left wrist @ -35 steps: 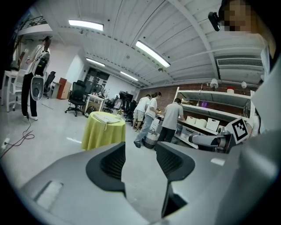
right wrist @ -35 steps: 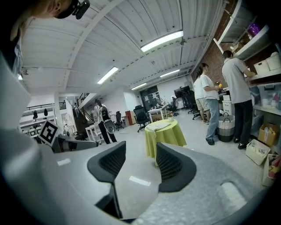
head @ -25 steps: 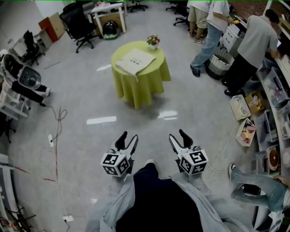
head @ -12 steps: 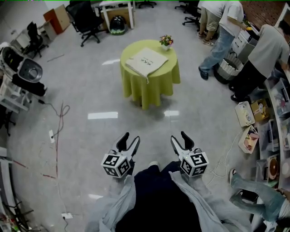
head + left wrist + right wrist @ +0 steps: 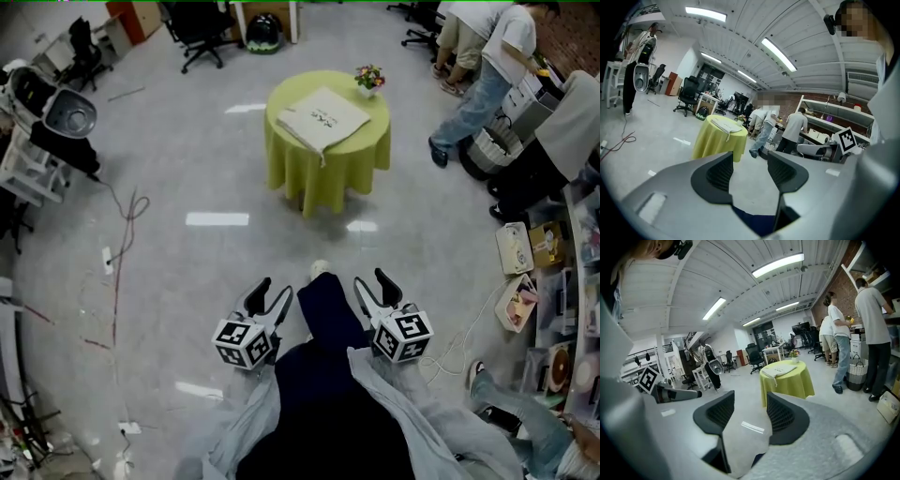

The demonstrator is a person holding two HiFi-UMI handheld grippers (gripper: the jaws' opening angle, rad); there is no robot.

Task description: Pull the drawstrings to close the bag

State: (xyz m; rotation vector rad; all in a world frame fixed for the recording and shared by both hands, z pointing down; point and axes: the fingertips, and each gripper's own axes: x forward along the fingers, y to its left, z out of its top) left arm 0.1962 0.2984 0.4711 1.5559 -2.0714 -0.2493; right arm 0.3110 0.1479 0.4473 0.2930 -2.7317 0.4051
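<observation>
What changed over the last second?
The person's leg has swung forward between the left gripper and right gripper. In the head view the green table and the bag on it have shifted right and slightly up. Nothing was taken hold of or let go. Unchanged: both grippers' jaws apart and empty, bag flat on the table, flower pot beside it.

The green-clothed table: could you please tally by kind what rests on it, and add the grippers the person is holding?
Drawstring bag: 1
Pot of flowers: 1
Grippers: 2, the left gripper and the right gripper, each with jaws apart and nothing between them
Total: 4
</observation>
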